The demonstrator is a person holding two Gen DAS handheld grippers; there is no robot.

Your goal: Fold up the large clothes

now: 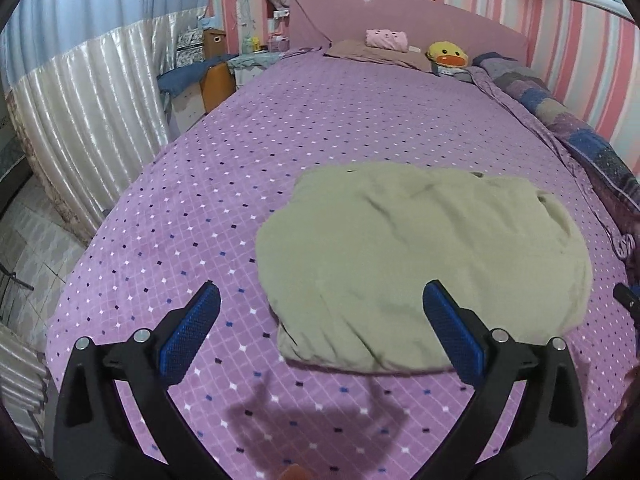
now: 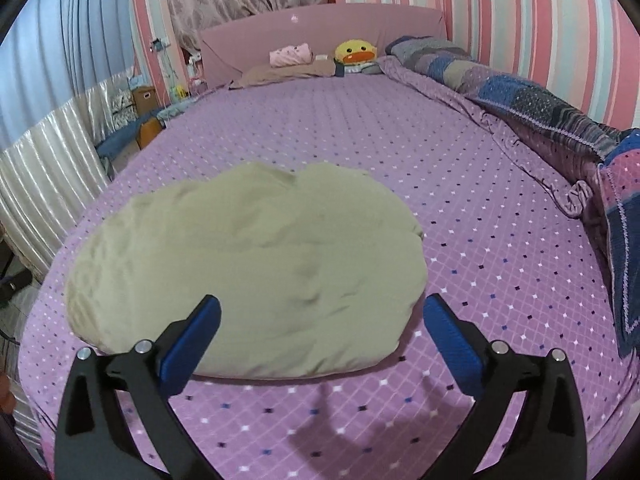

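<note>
Basically one garment (image 1: 420,264) on the bed (image 1: 280,152): a beige folded bundle near the front edge, nothing else to fold in sight. Left gripper (image 1: 320,308) and right gripper (image 2: 322,312) both hang above the near edge, fingers spread wide, nothing between them. Judgement: fold looks nearly done; if another fold's needed, pinch both near corners together and carry them evenly. Count: two grippers, one duck plush (image 1: 446,54), one pink roll (image 1: 386,38).

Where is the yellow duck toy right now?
The duck toy sits at the bed's far end by the pink headboard, right of the pink bundle.
</note>
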